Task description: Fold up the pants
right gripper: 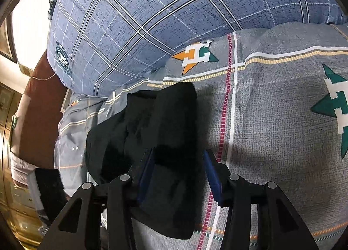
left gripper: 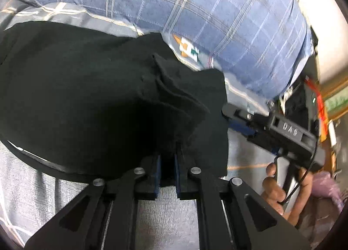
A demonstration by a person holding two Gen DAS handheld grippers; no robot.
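Note:
The black pants (left gripper: pixel 87 102) lie bunched on a grey patterned bedsheet (right gripper: pixel 271 119). My left gripper (left gripper: pixel 167 163) is shut on a fold of the black cloth and holds it up off the sheet. In the left wrist view my right gripper (left gripper: pixel 226 110) reaches in from the right and touches the cloth's edge. In the right wrist view my right gripper (right gripper: pixel 178 163) stands open, its blue pads (right gripper: pixel 209 169) on either side of a folded strip of the pants (right gripper: pixel 169 141).
A large blue plaid pillow (right gripper: pixel 163 15) lies beyond the pants at the head of the bed. A person's hand (left gripper: pixel 280 191) holds the right gripper's handle. Wooden furniture (right gripper: pixel 13 163) stands to the left of the bed.

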